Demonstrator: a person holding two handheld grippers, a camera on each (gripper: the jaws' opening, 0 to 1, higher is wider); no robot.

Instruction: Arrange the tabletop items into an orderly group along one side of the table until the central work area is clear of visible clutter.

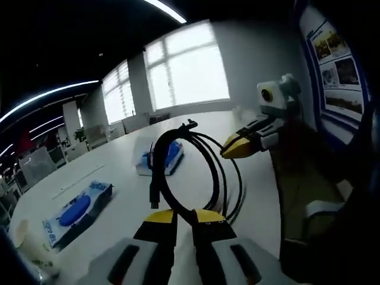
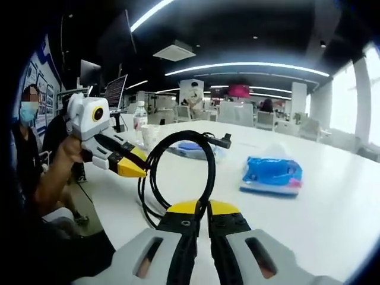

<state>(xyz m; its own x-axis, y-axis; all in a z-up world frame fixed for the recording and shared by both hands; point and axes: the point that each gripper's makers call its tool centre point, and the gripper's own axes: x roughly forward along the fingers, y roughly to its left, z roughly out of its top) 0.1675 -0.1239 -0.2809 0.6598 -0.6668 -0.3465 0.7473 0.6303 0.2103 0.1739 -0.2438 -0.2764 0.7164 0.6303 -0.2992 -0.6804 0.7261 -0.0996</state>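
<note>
Left hand-held gripper (image 1: 183,217): clenched on coiled black cable (image 1: 178,142), lifted above worktop (image 1: 119,172).
Right hand-held gripper (image 2: 202,208): clamped on same cable.
Blue packets (image 2: 272,172): flat on worktop.

Grey grippers (image 1: 183,221) (image 2: 202,211), yellow-tipped black jaws; sleeve possibly dark.

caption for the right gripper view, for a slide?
Right hand-held gripper shut on a coiled black cable above the white table, left hand-held gripper alongside.

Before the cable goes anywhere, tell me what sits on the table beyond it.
The left gripper is shut on the black cable coil, lifted above the white table. Beyond the cable lie two blue packets; they look like the main obstacles.
</note>
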